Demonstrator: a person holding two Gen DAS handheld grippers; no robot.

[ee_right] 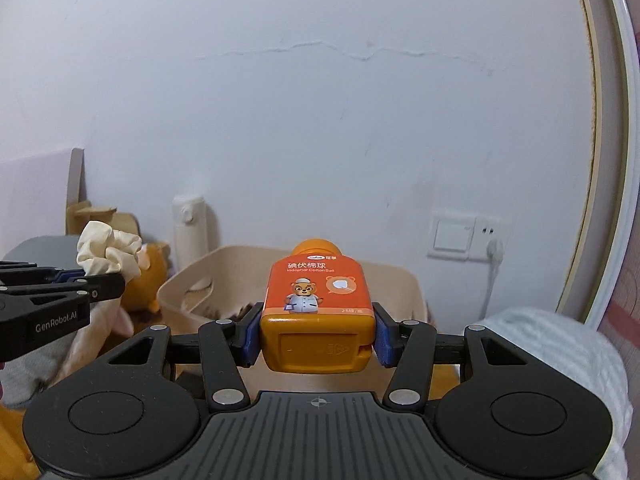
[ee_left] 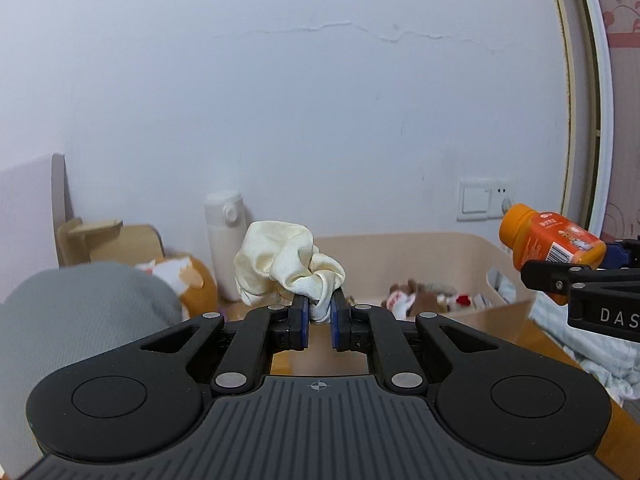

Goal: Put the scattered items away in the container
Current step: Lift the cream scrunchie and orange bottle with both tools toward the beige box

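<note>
Left wrist view: the left gripper (ee_left: pixel 320 312) has its blue-padded black jaws pressed nearly together, pinching a fold of a cream, satiny, crumpled fabric scrunchie (ee_left: pixel 286 266) that billows above the fingertips. Beyond it sits a beige, smooth-walled rectangular plastic bin (ee_left: pixel 452 248) with a cut-out handle; small plush toys (ee_left: pixel 416 300) lie inside. A white matte cylindrical flask (ee_left: pixel 225 248) stands upright against the pale wall left of the bin, near an orange-and-white soft toy (ee_left: pixel 192 280). At the right edge, the right gripper (ee_left: pixel 596 264) carries a glossy orange plastic bottle (ee_left: pixel 550 240) with a printed label, held above the bin's right end.

Right wrist view: the right gripper (ee_right: pixel 318 336) stands part-spread, its blue pads clamped on the flat sides of the orange bottle (ee_right: pixel 318 300), base toward the camera, round cap pointing at the bin (ee_right: pixel 224 268). At left, the left gripper (ee_right: pixel 92 280) holds the scrunchie (ee_right: pixel 108 256) aloft, left of the bin. A white ribbed cloth (ee_right: pixel 560 344) bulges at right.
</note>
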